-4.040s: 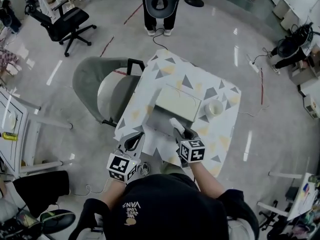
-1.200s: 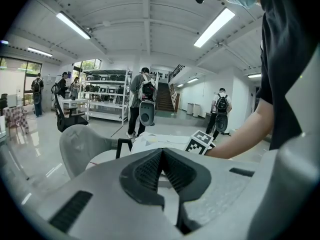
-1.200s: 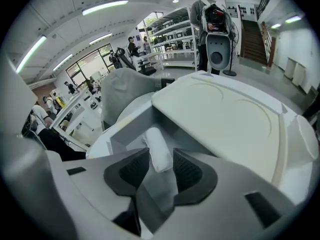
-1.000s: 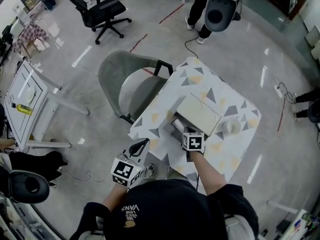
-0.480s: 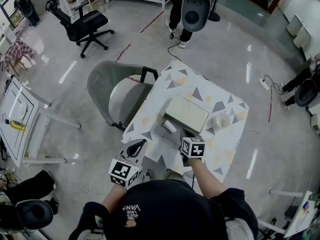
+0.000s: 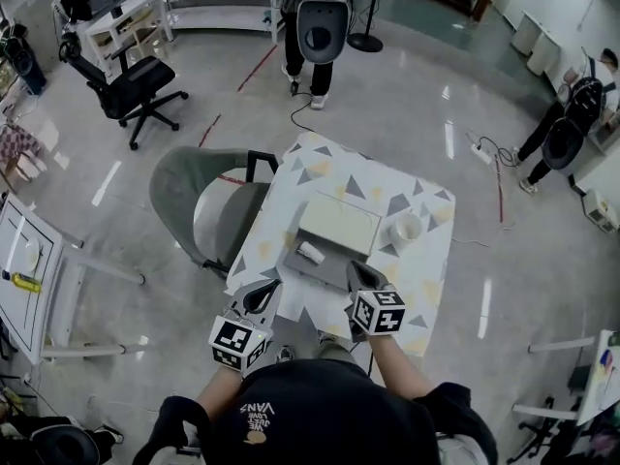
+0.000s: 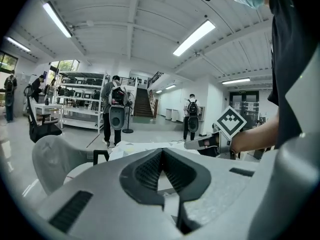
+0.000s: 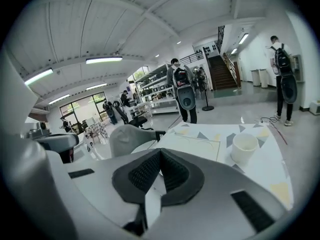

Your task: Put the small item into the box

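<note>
On the patterned table an open box [image 6: 329, 271] shows its grey tray, with the cream lid [image 6: 337, 223] [image 8: 192, 145] folded back behind it. A small white item [image 6: 310, 253] lies in the tray's left part. My right gripper [image 6: 356, 272] [image 8: 160, 152] hovers just off the tray's near right corner, shut with nothing between its jaws. My left gripper [image 6: 262, 294] [image 7: 161, 150] hangs at the table's near left edge, also shut and holding nothing. The left gripper view shows the right gripper's marker cube [image 7: 231, 124].
A white cup [image 6: 407, 229] [image 8: 245, 148] stands right of the box lid. A grey chair [image 6: 189, 201] sits against the table's left side. A black office chair [image 6: 126, 76] and several people stand farther back.
The right gripper has pulled back and up from the box toward the table's near edge. The white item it held earlier now lies in the tray. The left gripper has barely shifted.
</note>
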